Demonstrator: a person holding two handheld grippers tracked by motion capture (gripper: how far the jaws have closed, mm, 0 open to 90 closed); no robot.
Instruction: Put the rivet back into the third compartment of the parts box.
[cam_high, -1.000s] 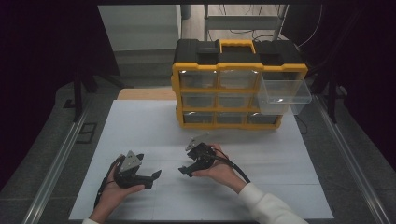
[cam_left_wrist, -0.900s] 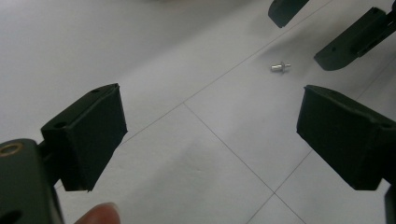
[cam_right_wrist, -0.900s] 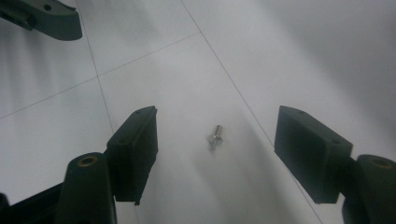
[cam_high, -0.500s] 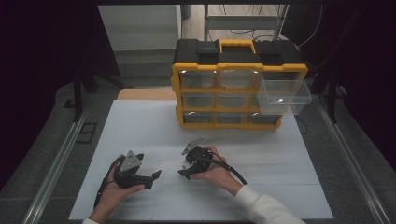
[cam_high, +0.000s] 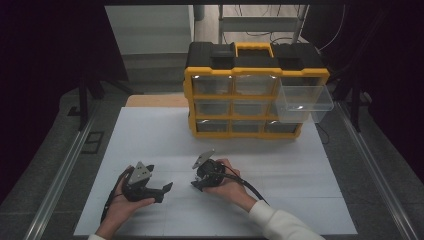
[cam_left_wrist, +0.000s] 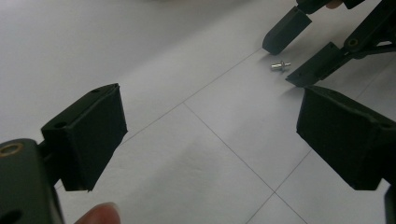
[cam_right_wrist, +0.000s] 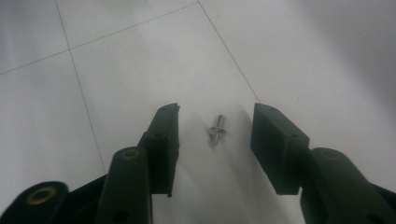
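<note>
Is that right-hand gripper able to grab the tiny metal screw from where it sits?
Probably yes: the screw lies on the white table between the right gripper's jaws, which have just been closing, untouched, with nothing between.

1. Our left hand (cam_high: 125, 197) rests low on the table, palm around the left gripper (cam_high: 162, 190), whose jaws stand wide apart with nothing between them.
2. Our right hand (cam_high: 227, 182) holds the right gripper (cam_high: 194, 184) tipped down towards the surface, white sleeve (cam_high: 280, 222) trailing back.
3. Its jaws have just been closing; they stand part-way in, pads (cam_right_wrist: 163, 144) clear of any contact.
</note>
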